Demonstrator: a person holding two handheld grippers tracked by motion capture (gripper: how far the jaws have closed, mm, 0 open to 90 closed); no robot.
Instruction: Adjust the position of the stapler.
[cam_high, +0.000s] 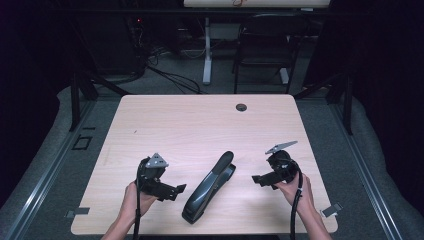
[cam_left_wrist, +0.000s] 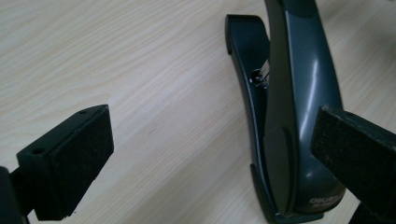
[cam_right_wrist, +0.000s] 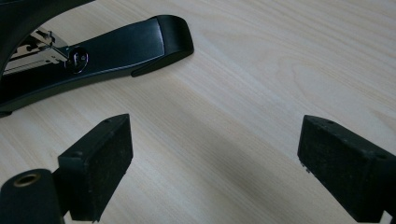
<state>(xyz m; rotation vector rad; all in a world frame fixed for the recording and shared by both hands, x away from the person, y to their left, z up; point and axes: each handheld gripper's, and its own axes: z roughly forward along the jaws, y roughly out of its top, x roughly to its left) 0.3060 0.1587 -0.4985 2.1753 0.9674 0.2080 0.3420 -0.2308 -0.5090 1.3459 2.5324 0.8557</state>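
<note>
A black stapler lies slantwise on the table, near its front edge, base down so the arm faces up for pressing. You hold the left gripper just beside the stapler's hinge end, jaws wide, one pad on bare wood. Your right gripper waits near its nose, jaws wide too, gripping nothing.
</note>
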